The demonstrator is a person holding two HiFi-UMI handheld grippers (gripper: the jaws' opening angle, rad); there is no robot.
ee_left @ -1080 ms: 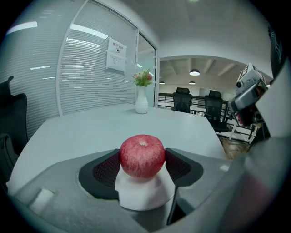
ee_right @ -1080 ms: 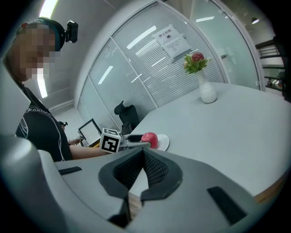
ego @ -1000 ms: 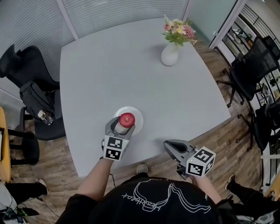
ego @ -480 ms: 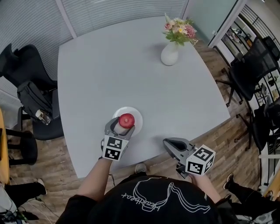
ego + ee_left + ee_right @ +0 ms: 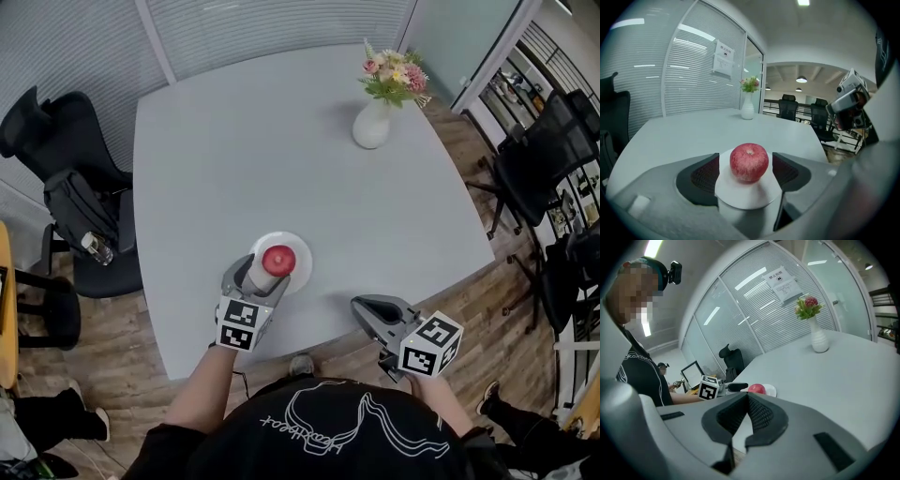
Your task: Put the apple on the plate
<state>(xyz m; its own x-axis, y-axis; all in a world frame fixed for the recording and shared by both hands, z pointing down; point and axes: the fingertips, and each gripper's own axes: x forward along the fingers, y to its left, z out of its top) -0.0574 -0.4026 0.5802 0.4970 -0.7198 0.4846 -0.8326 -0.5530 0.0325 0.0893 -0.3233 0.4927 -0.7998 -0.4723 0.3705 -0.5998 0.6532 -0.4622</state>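
Note:
A red apple (image 5: 278, 259) rests on a small white plate (image 5: 298, 269) near the front edge of the grey table (image 5: 281, 159). My left gripper (image 5: 266, 272) reaches onto the plate from the near side. Its jaws are opening, and in the left gripper view the apple (image 5: 749, 162) sits between the dark pads (image 5: 705, 176) with a gap on each side, on the plate (image 5: 745, 199). My right gripper (image 5: 367, 309) hovers at the table's front edge to the right, its jaws shut (image 5: 747, 401) and empty. The right gripper view shows the apple (image 5: 756, 389) and plate (image 5: 771, 391) at a distance.
A white vase of flowers (image 5: 372, 125) stands at the table's far right. A black office chair (image 5: 56, 150) with a backpack (image 5: 80, 211) is to the left. More chairs (image 5: 539, 159) stand at the right on the wooden floor.
The head view has shifted slightly. The apple stays on the plate with my left gripper round it, and the right gripper has not moved.

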